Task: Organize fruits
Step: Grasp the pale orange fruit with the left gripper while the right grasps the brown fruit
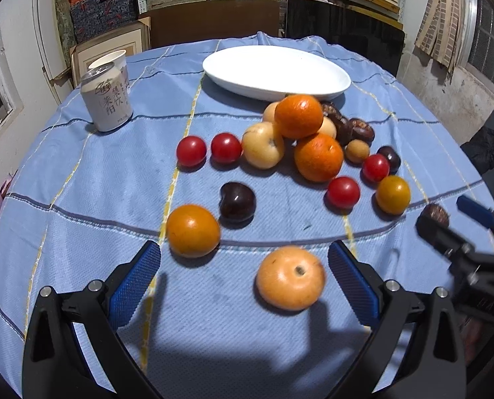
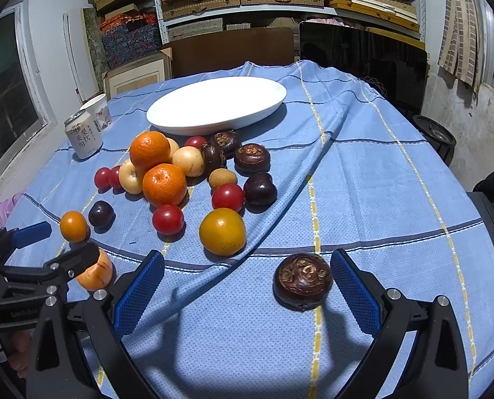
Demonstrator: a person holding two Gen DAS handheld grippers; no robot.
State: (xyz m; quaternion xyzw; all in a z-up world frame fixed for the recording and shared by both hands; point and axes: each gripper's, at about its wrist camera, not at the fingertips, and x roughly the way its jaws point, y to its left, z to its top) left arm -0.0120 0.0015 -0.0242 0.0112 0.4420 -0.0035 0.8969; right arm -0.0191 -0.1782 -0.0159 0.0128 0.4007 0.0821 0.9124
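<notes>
In the left wrist view my left gripper point(image 1: 247, 281) stands open low over the blue cloth. A pale orange round fruit point(image 1: 290, 277) lies between its fingers, close to the right pad point(image 1: 353, 286); an orange fruit point(image 1: 193, 231) sits just beyond the left pad. My right gripper point(image 2: 247, 286) is open too, with a dark brown water chestnut point(image 2: 302, 281) resting beside its right pad point(image 2: 354, 286). A heap of oranges point(image 1: 298, 116), pale fruits, red tomatoes point(image 1: 191, 150) and dark plums point(image 1: 237, 201) lies mid-table. The white oval plate point(image 1: 276, 71) behind it holds nothing.
A drink can point(image 1: 106, 101) and a paper cup point(image 1: 114, 60) stand at the table's far left. A yellow-orange tomato point(image 2: 222, 231) sits ahead of the right gripper. A fold in the cloth point(image 2: 313, 159) runs diagonally. Shelves with boxes fill the back.
</notes>
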